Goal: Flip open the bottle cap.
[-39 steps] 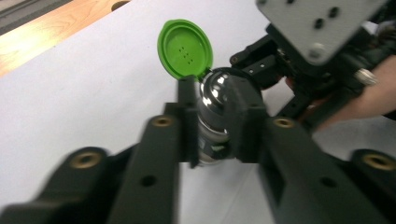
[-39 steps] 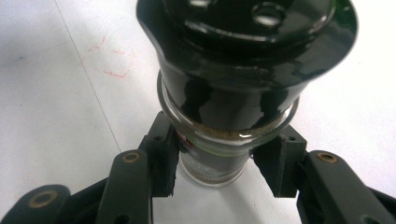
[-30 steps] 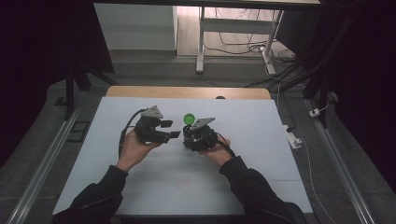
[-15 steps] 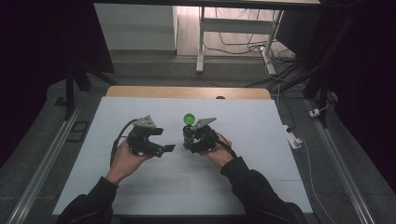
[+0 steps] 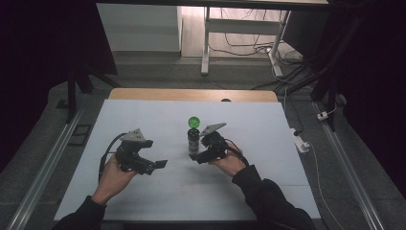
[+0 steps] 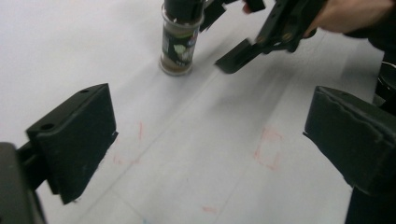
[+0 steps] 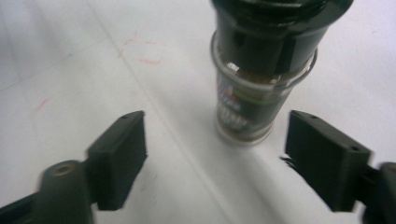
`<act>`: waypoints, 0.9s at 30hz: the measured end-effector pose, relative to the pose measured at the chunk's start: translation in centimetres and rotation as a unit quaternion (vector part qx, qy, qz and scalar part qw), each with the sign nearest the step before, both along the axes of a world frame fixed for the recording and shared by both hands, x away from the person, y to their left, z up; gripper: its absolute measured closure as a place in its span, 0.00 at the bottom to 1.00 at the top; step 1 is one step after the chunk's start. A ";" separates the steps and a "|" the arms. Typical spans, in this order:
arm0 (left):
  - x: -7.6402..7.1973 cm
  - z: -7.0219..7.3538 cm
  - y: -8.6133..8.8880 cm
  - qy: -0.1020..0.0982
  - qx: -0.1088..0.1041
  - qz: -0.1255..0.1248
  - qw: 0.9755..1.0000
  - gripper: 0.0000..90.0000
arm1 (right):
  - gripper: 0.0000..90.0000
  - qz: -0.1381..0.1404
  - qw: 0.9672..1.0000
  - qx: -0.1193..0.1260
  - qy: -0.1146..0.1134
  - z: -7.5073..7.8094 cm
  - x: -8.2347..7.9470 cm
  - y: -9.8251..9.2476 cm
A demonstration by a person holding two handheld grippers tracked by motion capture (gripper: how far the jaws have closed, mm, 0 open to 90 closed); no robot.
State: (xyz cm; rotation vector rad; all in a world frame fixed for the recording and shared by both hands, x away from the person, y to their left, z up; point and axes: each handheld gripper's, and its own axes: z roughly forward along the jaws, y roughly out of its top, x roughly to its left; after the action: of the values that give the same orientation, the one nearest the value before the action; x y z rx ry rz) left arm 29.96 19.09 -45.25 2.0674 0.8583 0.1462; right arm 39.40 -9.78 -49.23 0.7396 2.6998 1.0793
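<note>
The spice jar (image 5: 193, 135) with its green cap stands upright at the centre of the frame on the white table (image 5: 268, 124). Your right gripper (image 5: 205, 152) sits just beside it, jaws spread wide and empty. Your left gripper (image 5: 152, 165) hovers lower left, well apart, jaws likewise spread.

Wide-apart black jaws of the left gripper (image 6: 210, 154) frame a white table (image 6: 196, 140); beyond stands a small labelled glass spice jar (image 6: 180, 39).
</note>
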 end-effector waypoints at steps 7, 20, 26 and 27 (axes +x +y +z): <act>-2.2 -0.7 1.7 0.003 -0.008 0.016 1.000 0.00 | 0.09 -0.004 1.000 0.012 0.012 1.2 -1.6 -1.9; -6.2 -1.7 5.5 0.002 -0.011 0.060 0.998 0.00 | 0.00 -0.011 1.000 0.029 0.004 2.6 -5.7 -5.5; -7.8 -2.1 7.0 0.007 -0.010 0.083 0.997 0.00 | 0.00 -0.030 0.999 0.036 -0.009 3.3 -7.4 -7.7; -8.0 -2.1 7.3 0.006 -0.008 0.087 0.996 0.00 | 0.00 -0.034 0.999 0.037 -0.010 3.4 -7.7 -8.1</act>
State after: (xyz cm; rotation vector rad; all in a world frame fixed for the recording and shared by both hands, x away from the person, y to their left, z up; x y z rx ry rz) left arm 21.95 26.36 -47.35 1.9786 1.0439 0.2203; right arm 31.73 -17.92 -45.86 0.8228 2.6108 1.1681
